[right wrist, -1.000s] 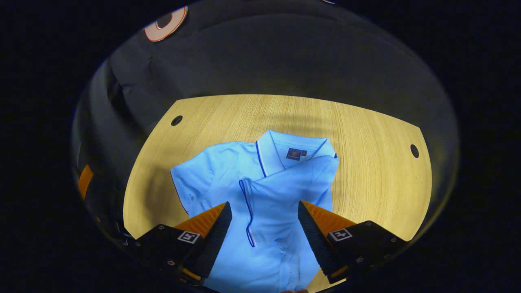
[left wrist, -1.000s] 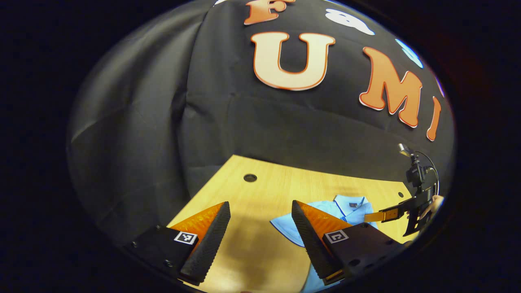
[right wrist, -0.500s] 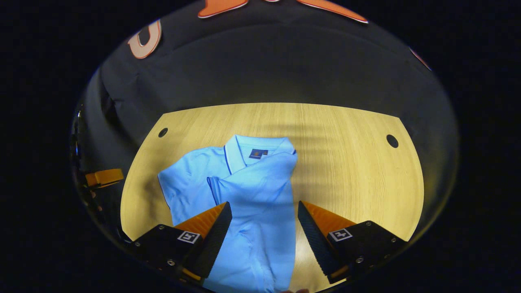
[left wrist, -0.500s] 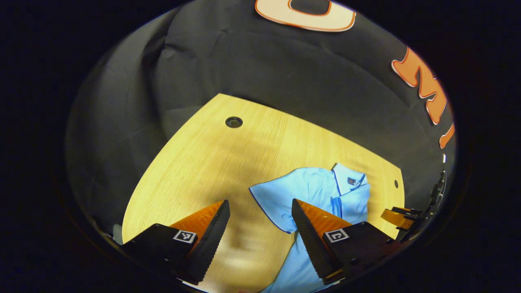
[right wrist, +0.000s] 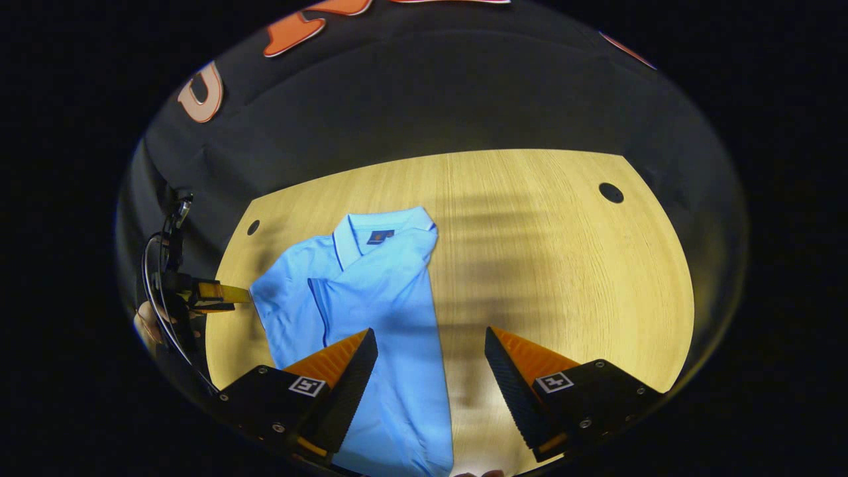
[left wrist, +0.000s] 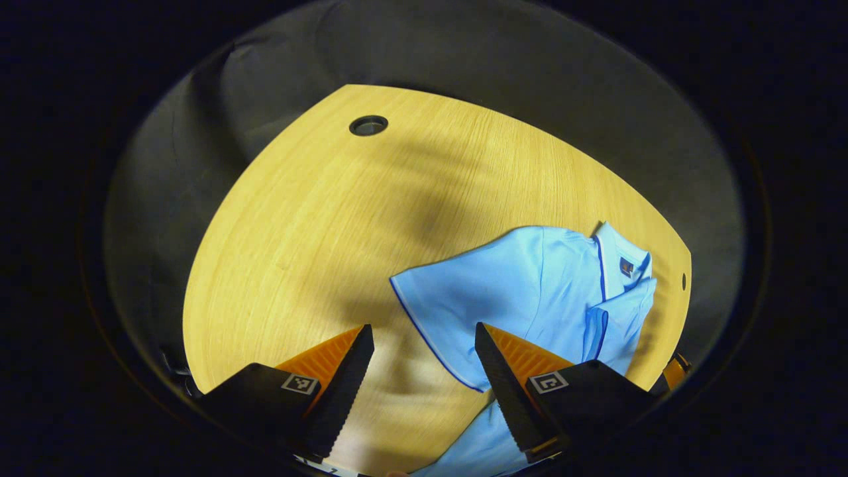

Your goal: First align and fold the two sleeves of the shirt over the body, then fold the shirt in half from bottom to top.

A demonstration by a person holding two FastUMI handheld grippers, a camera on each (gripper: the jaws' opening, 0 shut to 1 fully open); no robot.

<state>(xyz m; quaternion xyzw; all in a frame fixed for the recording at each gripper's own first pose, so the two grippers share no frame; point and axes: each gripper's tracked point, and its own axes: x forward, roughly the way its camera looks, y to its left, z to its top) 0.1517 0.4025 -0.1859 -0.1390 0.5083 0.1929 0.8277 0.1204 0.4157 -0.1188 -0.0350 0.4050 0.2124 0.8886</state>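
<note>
Polo shirt [left wrist: 530, 291], light blue with darker piping, lying flat on the wooden worktop [left wrist: 318, 218] toward its right edge in the left gripper view, collar [left wrist: 619, 255] pointing to the far right corner. Left sleeve [left wrist: 450, 311] spread out flat and unfolded, its piped hem nearest the left gripper [left wrist: 424, 371]. Jaws wide open, gripping nothing, poised above bare wood just beside that hem. Round cable hole [left wrist: 368, 125] near the far left corner.

From the right gripper view, same shirt [right wrist: 371, 311] seen lengthwise, collar [right wrist: 384, 232] toward the far edge, hem running off under the near edge. Right sleeve [right wrist: 404, 271] already laid over the body, giving a fairly straight right side. Right gripper [right wrist: 430, 371] with jaws wide open and empty, one finger over the cloth, the other over bare worktop. Left gripper [right wrist: 222, 295] visible at the worktop's left edge beside the unfolded sleeve, a hand [right wrist: 149, 321] behind it.

Step in hand, by the look of it: folding the left sleeve. Best done by pinching the sleeve at its outer hem, taking only that layer, lifting low and carrying it across until its edge matches the folded sleeve. Worth keeping the crease parallel to the side seam and the collar undisturbed. Risk: dragging the whole body sideways if grabbed too deep.
</note>
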